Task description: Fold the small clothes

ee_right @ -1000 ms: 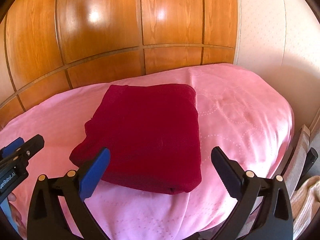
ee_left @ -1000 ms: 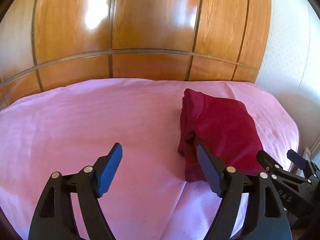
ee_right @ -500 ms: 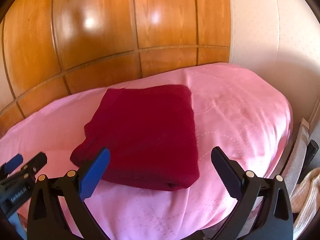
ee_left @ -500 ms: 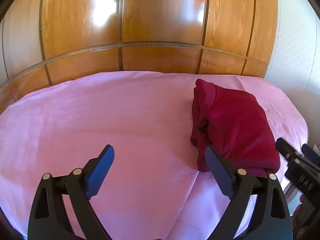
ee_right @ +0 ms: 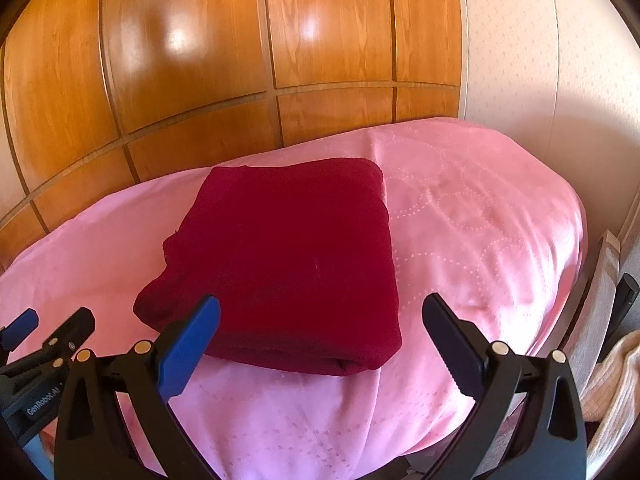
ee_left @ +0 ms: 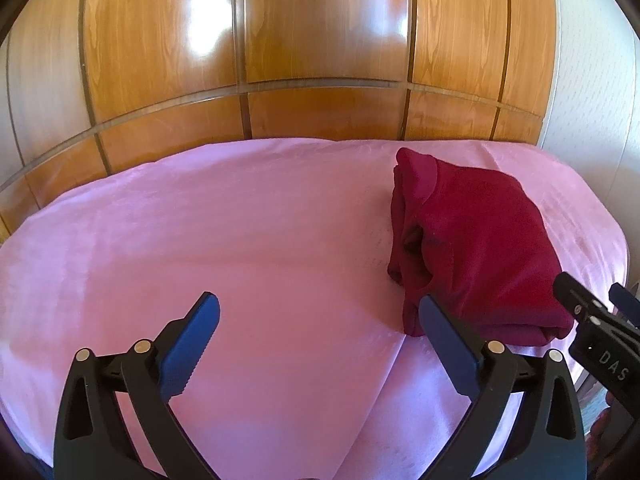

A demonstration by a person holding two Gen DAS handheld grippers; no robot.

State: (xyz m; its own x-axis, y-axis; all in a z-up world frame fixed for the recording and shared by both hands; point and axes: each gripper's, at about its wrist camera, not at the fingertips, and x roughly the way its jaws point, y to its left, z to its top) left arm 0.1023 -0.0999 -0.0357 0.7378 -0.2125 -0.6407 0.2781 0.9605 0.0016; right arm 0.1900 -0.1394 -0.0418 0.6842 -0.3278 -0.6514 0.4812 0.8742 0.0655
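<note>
While both grippers hang above the near edge of the bed [ee_left: 248, 240], a dark red folded garment [ee_right: 296, 256] lies flat on the pink bedspread [ee_right: 472, 224], toward the bed's right side and closer to its near edge than to the far one. It is a compact, roughly rectangular bundle; from the left wrist view [ee_left: 476, 248] its layered edges and a rounded collar-like fold show along the side that faces the middle of the bed.

Spread wide, the left gripper [ee_left: 318, 340] has nothing between its fingers and hovers over bare bedspread just left of the garment. Equally wide and empty, the right gripper [ee_right: 320, 340] is just in front of the garment's near edge, apart from it.

Behind the far edge of the bed stands a glossy wood-panelled wall [ee_left: 320, 40], and a pale textured wall [ee_right: 540, 60] rises past the right edge. Something cream and knitted [ee_right: 612, 392] shows low beyond the bed's right side.
</note>
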